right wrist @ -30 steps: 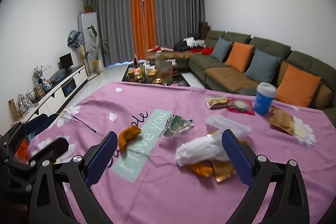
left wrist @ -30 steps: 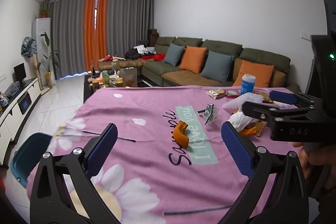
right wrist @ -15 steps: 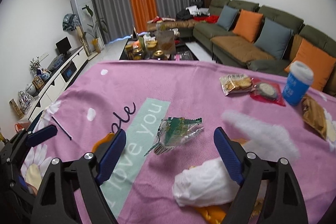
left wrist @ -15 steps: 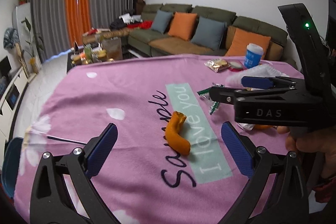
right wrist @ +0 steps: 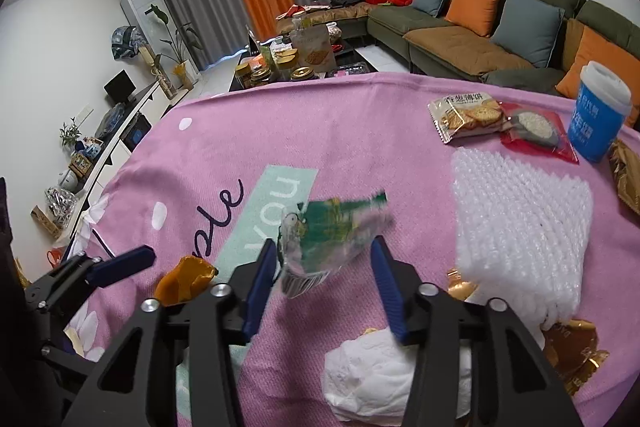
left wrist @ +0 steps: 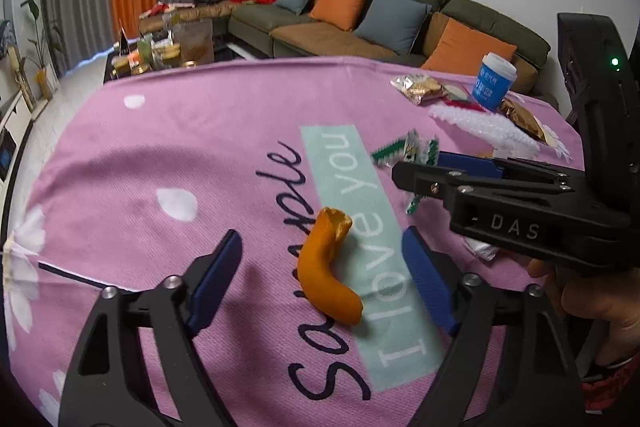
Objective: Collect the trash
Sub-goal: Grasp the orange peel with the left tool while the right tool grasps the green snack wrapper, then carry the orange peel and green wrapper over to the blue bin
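Note:
A curled orange peel (left wrist: 328, 267) lies on the pink tablecloth (left wrist: 200, 147). My left gripper (left wrist: 322, 259) straddles it, jaws closing, with a gap still on both sides of the peel. A crumpled green-and-clear wrapper (right wrist: 332, 223) sits between the blue pads of my right gripper (right wrist: 323, 255), whose jaws are closing too; the left pad is at the wrapper's edge, and the grip is not firm. The right gripper (left wrist: 440, 167) shows from the side in the left wrist view, held by a hand (left wrist: 592, 291). The peel (right wrist: 184, 279) and the left gripper (right wrist: 120, 263) show in the right wrist view.
A white tissue wad (right wrist: 372, 375), bubble wrap (right wrist: 520, 227) and gold wrappers (right wrist: 572, 347) lie close on the right. Farther back are a cracker packet (right wrist: 466, 117), a red packet (right wrist: 536, 131) and a blue cup (right wrist: 600, 111). A sofa (right wrist: 460, 39) stands beyond the table.
Both grippers came forward and down toward the cloth and tilted downward. Their jaws narrowed, the right more than the left. The peel and the green wrapper now lie between the pads.

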